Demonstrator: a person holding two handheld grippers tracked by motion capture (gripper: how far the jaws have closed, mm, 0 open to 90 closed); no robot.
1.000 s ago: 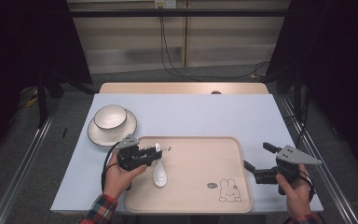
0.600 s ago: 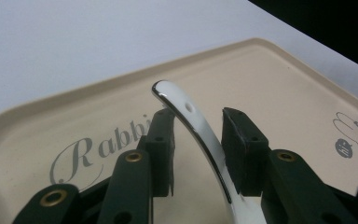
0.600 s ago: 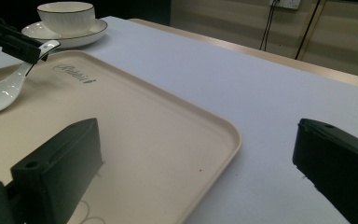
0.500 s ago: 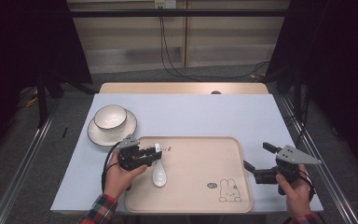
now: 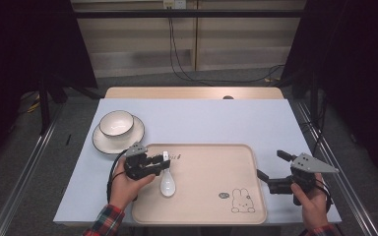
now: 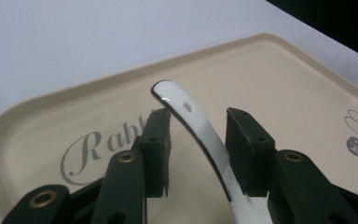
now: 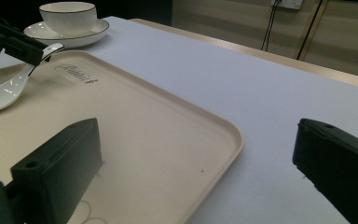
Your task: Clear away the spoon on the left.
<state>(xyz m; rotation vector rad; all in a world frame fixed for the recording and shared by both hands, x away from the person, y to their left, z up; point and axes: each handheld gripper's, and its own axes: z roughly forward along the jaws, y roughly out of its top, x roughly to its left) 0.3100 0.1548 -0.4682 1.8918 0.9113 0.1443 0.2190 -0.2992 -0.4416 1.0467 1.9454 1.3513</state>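
Even overhead light, dark surroundings, close claws blurred.

white spoon (glossy) on tray

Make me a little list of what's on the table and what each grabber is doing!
tray: tray, beige, rabbit drawing, on the pale blue table
spoon: white spoon lying on the tray
bowl: white bowl on a saucer, beside the tray
left gripper: left gripper open, fingers either side of the spoon handle
right gripper: right gripper open, holding nothing, at the tray's edge
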